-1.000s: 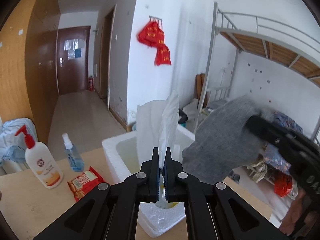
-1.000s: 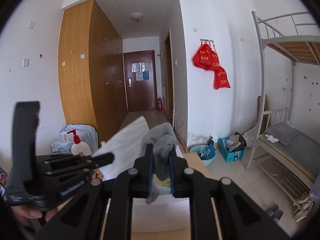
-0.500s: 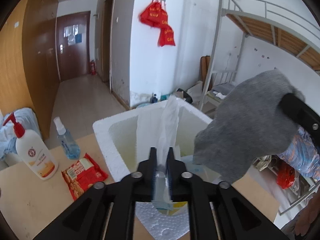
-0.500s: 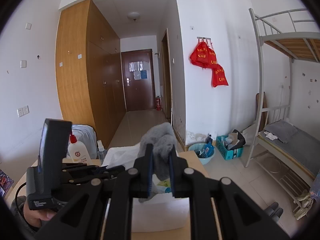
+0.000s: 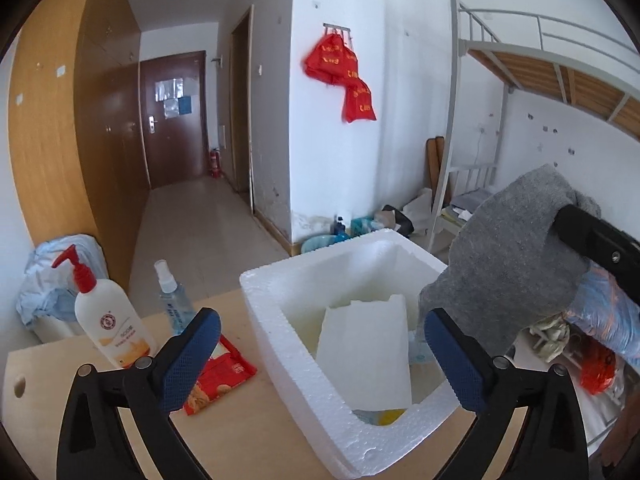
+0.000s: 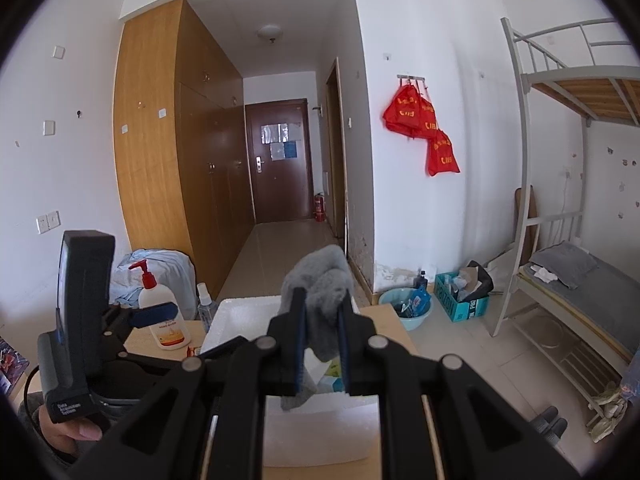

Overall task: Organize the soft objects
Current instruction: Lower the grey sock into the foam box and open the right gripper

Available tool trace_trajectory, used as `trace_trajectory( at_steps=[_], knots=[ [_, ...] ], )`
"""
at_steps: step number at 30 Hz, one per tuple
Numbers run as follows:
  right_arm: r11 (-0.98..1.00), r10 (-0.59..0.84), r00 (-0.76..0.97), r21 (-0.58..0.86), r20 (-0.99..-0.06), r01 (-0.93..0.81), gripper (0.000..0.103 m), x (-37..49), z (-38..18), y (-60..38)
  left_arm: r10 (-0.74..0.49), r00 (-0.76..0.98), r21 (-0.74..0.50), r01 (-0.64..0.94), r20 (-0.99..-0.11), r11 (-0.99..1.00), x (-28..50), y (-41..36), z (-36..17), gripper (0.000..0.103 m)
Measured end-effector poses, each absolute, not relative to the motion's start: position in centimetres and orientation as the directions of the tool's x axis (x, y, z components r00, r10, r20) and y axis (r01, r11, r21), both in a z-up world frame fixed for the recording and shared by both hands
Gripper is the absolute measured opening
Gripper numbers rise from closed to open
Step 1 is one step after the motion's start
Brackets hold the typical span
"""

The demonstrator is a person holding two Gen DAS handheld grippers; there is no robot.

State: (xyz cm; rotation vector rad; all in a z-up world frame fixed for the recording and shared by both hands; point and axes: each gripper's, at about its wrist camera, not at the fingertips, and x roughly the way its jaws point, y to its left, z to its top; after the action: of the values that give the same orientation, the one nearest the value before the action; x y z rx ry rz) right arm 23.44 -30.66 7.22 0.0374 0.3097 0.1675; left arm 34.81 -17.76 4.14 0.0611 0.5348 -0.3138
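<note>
The left wrist view looks forward and somewhat down along the left gripper (image 5: pixel 320 354), close over the white foam box (image 5: pixel 280 344) on the wooden table (image 5: pixel 36 412); it takes in the lotion bottle (image 5: pixel 110 324) to its left and the corridor door (image 5: pixel 174 118) far behind; the right wrist view sits higher and further back, facing level down the same corridor along the right gripper (image 6: pixel 321 338); both views share the foam box (image 6: pixel 244 312), the lotion bottle (image 6: pixel 164 314), the door (image 6: pixel 278 160), the red bags (image 5: pixel 344 76) on the wall and the bunk bed (image 5: pixel 560 68); each view also catches the other gripper at its edge.
</note>
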Motion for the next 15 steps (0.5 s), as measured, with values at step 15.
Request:
trace_trajectory(
  at_steps=[15],
  knots=[
    [0.978, 0.207, 0.917, 0.063, -0.340, -0.198, 0.017, 27.6, 6.9, -29.7, -0.208, 0.876, -0.049, 0.208, -0.436, 0.977, 32.9, -12.9, 6.0, 0.103]
  ],
)
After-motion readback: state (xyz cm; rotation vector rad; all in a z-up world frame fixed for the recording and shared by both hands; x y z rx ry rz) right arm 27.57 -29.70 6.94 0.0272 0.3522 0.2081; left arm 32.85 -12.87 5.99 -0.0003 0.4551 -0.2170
